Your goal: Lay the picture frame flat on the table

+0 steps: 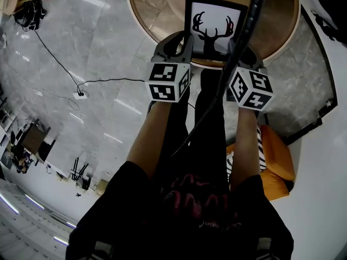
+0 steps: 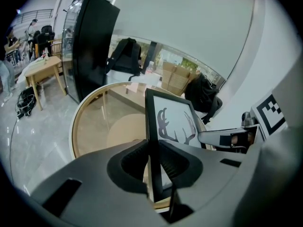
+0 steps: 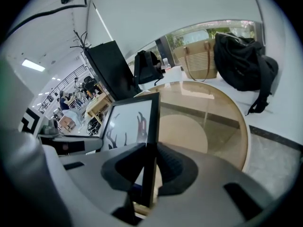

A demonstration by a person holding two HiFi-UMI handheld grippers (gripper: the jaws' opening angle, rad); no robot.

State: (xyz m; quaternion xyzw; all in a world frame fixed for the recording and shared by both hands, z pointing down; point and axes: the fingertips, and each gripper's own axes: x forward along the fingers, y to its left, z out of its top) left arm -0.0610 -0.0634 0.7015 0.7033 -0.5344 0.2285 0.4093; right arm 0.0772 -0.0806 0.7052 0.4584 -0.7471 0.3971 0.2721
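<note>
While left tongs (image 2: 152, 149) and right tongs (image 3: 150, 159) clamp its edges, the picture frame (image 1: 214, 26) stands at table's (image 2: 74, 131) rim.

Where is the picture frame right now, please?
Top centre in the head view, the picture frame is upright at the near edge of the table, held between the left gripper and right gripper.

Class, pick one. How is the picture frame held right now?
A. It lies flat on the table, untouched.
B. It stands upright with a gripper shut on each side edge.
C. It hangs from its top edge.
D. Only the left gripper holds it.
B: the frame stands upright, with the left gripper shut on one side edge and the right gripper shut on the other.
</note>
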